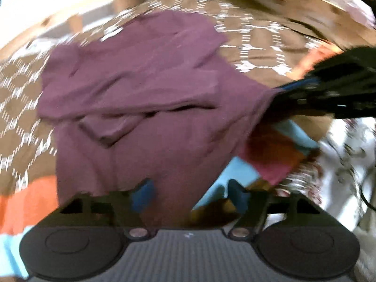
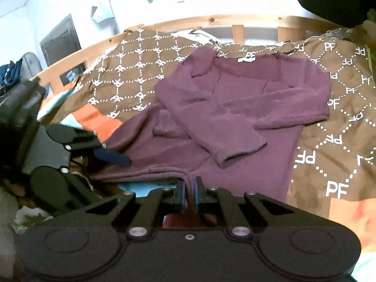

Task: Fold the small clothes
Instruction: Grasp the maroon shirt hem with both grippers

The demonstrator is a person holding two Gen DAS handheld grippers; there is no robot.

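Observation:
A purple long-sleeved top [image 2: 235,108] lies spread on a brown patterned bedspread [image 2: 340,127], both sleeves folded across its front. My right gripper [image 2: 190,189] is shut on the top's near hem, with the fabric pinched between its blue pads. In the left wrist view the same gripper [image 1: 277,91] pulls a corner of the top [image 1: 145,89] to the right. My left gripper [image 1: 190,195] stands open over the hem with purple cloth between its spread blue fingertips [image 1: 143,195]. From the right wrist view, one of its fingers [image 2: 115,158] rests on the hem's left corner.
A wooden bed rail [image 2: 211,21] runs along the far side, in front of a white wall. Orange and light-blue cloth [image 2: 94,117] shows under the bedspread at the left. A white flowered fabric [image 1: 347,155] lies to the right.

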